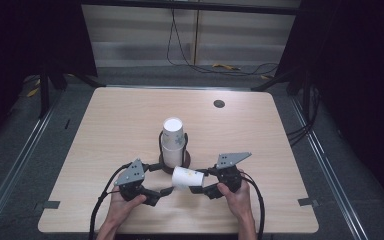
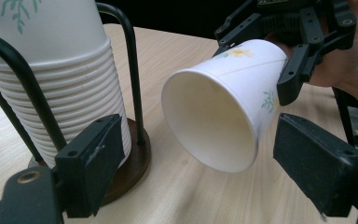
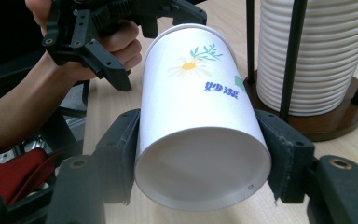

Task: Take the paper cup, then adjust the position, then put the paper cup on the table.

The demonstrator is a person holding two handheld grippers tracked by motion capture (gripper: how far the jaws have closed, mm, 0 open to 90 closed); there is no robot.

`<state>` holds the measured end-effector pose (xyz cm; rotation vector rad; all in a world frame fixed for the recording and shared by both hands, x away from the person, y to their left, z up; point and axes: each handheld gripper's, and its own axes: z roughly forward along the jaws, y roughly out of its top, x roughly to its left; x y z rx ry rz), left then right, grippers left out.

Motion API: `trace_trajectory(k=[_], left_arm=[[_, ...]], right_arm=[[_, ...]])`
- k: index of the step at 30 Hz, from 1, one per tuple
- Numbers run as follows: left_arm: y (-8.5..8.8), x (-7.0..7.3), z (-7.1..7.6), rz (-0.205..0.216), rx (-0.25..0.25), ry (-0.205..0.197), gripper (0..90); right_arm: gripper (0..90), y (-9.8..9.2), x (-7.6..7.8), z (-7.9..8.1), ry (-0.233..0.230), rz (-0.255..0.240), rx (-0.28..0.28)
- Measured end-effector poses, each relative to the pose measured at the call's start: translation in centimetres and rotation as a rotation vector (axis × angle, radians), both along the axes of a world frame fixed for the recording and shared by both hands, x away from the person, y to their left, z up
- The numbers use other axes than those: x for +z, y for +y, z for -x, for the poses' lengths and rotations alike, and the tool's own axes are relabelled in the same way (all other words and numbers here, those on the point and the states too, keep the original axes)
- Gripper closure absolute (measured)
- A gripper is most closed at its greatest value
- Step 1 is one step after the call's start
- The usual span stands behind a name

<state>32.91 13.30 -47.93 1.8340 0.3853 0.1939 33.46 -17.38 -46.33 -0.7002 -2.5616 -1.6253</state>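
Observation:
A white paper cup [image 1: 186,177] with a daisy print lies sideways above the table, its mouth toward my left gripper. My right gripper [image 1: 198,181] is shut on it near the base; in the right gripper view both pads [image 3: 284,154] press the cup [image 3: 200,93]. My left gripper [image 1: 162,192] stands open right at the cup's rim. In the left gripper view the cup's mouth [image 2: 209,121] sits just ahead of the pads [image 2: 93,158], and they do not touch it. A tall stack of the same cups [image 1: 172,140] stands upright in a black wire holder just behind.
The holder's round dark wooden base [image 2: 135,168] sits close to both grippers, at the table's middle. A small black disc [image 1: 219,103] lies near the far right of the table. Cables trail on the floor behind. The near table edge [image 1: 180,232] runs under the person's forearms.

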Motion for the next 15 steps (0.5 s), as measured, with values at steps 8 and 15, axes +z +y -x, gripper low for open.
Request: trace_trajectory(k=[8, 15], left_arm=[[0.33, 0.36, 0.24, 0.017, -0.001, -0.018, 15.7], [0.62, 0.61, 0.35, 0.031, -0.002, -0.028, 15.7]], right_arm=[[36.3, 0.02, -0.14, 0.13, -0.031, -0.052, 0.009], [36.3, 0.1, -0.34, -0.09, -0.029, -0.082, 0.018]])
